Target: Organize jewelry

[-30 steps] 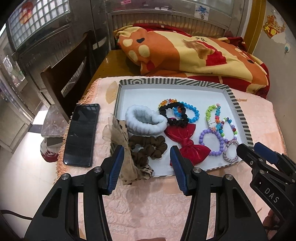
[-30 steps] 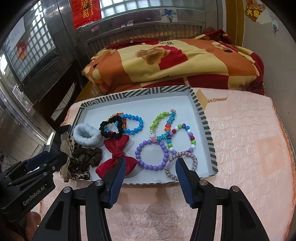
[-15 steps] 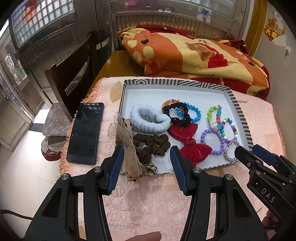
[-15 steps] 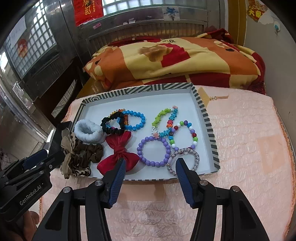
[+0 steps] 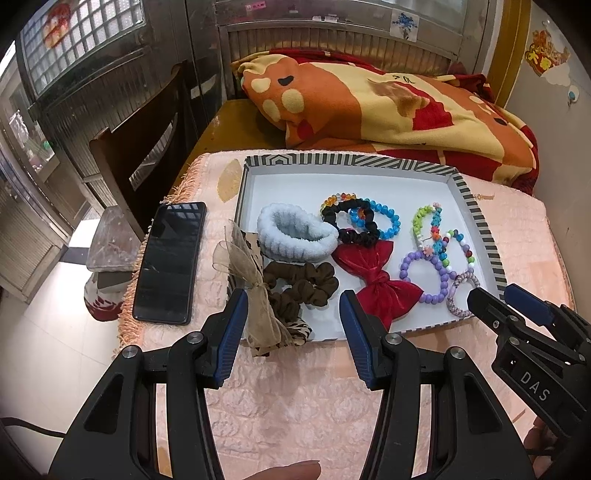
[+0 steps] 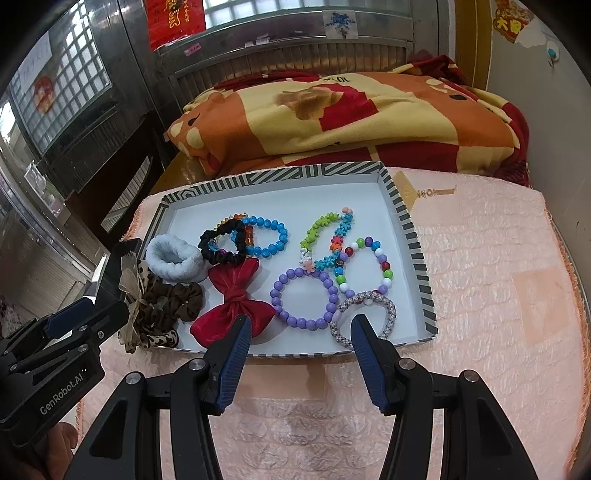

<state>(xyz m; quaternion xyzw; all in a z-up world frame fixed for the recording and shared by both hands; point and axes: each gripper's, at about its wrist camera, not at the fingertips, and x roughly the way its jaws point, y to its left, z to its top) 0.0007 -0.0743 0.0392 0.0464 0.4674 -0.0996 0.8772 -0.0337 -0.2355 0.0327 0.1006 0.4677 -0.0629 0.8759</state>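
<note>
Jewelry and hair pieces lie together in the striped-rim tray (image 6: 415,236) on the pink quilted cloth (image 6: 491,280) in front of you. Along its right side sit the purple bead bracelet (image 6: 301,295), the braided grey bracelet (image 6: 364,317), the mixed-colour bead bracelet (image 6: 369,266) and the green and turquoise flower strand (image 6: 328,236). Toward the middle you have the blue bead bracelet (image 6: 266,236) overlapping the black scrunchie (image 6: 221,243), with the red bow (image 6: 234,299) just below them. On the left are the pale blue fluffy scrunchie (image 5: 295,236), the brown scrunchie (image 5: 303,284) and a beige organza bow (image 5: 255,291) that hangs over the tray's left rim.

Your left gripper (image 5: 291,314) hovers over the near left corner of the tray with its jaws apart and nothing between the blue pads; its side reads "GenRobot.AI" in the right wrist view. Your right gripper (image 6: 299,334) hovers at the near right edge, jaws likewise apart and empty, and its body shows "DAS" in the left wrist view.

A black phone (image 5: 168,262) lies screen up on the cloth, just left of the tray. Behind the tray is a folded orange, yellow and red blanket (image 6: 351,114); the red poster (image 6: 175,16) above carries gold characters too blurred to read
</note>
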